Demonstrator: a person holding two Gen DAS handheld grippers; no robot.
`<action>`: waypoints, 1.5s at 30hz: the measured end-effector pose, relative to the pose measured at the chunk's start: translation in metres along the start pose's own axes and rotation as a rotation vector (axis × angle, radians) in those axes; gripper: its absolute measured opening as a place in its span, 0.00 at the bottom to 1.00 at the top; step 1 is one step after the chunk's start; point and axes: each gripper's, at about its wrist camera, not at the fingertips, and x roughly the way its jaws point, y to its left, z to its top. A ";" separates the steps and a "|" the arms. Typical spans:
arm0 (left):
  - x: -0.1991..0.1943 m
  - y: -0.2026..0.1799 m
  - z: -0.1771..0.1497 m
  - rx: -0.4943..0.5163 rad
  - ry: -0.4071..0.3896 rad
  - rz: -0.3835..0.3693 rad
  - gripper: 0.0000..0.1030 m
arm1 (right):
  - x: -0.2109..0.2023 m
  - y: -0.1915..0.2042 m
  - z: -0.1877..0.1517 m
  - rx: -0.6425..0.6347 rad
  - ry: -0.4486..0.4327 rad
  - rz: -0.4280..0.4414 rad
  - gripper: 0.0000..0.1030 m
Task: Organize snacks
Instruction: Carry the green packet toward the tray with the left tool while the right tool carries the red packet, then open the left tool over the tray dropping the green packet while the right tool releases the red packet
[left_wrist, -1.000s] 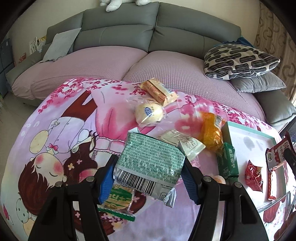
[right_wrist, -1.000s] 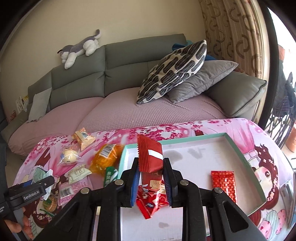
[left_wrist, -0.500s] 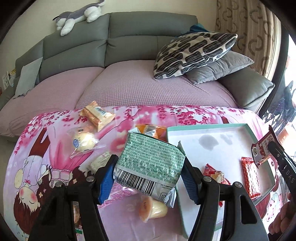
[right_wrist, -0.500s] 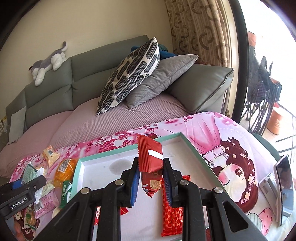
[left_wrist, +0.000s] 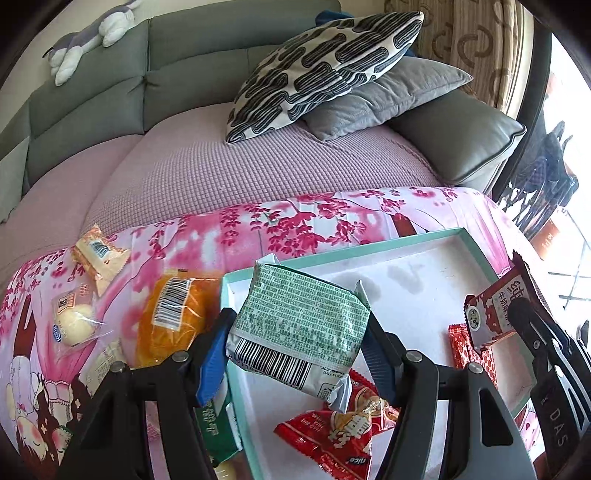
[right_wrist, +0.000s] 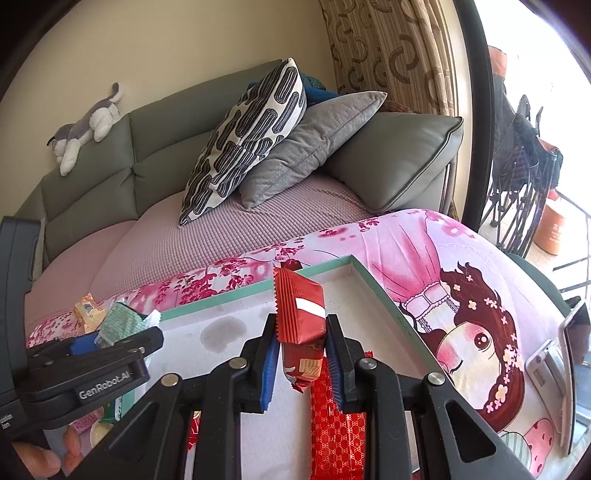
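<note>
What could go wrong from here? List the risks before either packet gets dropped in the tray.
1. The green packet hangs tilted in the left gripper over the tray's near left corner; released here, it may catch the rim or land on the red snack bag.
2. The right gripper pinches its red packet low, so the top could swing.
3. Both grippers crowd one tray and might collide.

The tray (left_wrist: 476, 254) lies ahead of and below both tongs, on the printed cloth (left_wrist: 314, 221). Within it, one flat packet (right_wrist: 334, 432) rests beneath the right tongs (right_wrist: 300, 354) and another wrapper (left_wrist: 336, 432) beneath the left tongs (left_wrist: 295, 343). Loose snacks (left_wrist: 173, 317) lie on the cloth left of the tray, the sofa (left_wrist: 258, 162) behind.
</note>
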 end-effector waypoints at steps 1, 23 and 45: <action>0.003 -0.002 0.001 0.003 0.007 -0.001 0.66 | 0.001 -0.001 0.000 -0.001 0.002 -0.002 0.25; 0.017 -0.009 -0.004 -0.006 0.074 -0.025 0.67 | 0.009 0.000 -0.005 -0.015 0.045 -0.009 0.25; -0.045 0.060 -0.070 -0.156 0.027 0.086 0.74 | -0.008 0.016 -0.016 -0.139 0.064 -0.079 0.57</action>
